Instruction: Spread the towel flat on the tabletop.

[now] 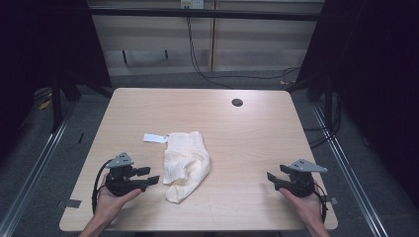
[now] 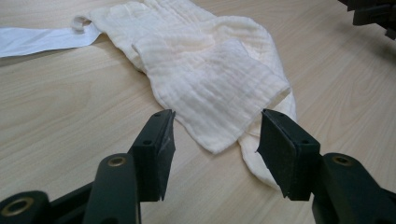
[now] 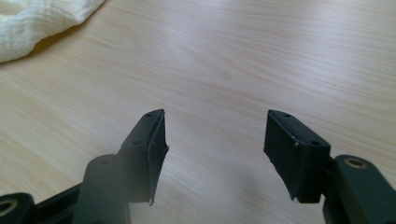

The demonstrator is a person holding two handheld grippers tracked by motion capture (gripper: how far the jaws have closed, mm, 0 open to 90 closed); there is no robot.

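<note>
Cream cloth (image 1: 186,164) lying crumpled mid-counter (image 1: 257,148). Left tool (image 1: 148,176) hovering just beside it, jaws wide, empty; right tool (image 1: 274,176) likewise, well apart. Judging: pinch single corner layer, low approach.

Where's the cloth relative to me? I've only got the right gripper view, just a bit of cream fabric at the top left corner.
Observer: In the high view the cream cloth lies crumpled mid-table, nearer the left gripper than the right gripper.
Operator: Is the left one holding it?
Observer: No. The left gripper view shows its jaws open, with the cloth's near corner just beyond them, ungripped.
Operator: Anything attached to the cloth?
Observer: A white tag lies flat beside its far end.
</note>
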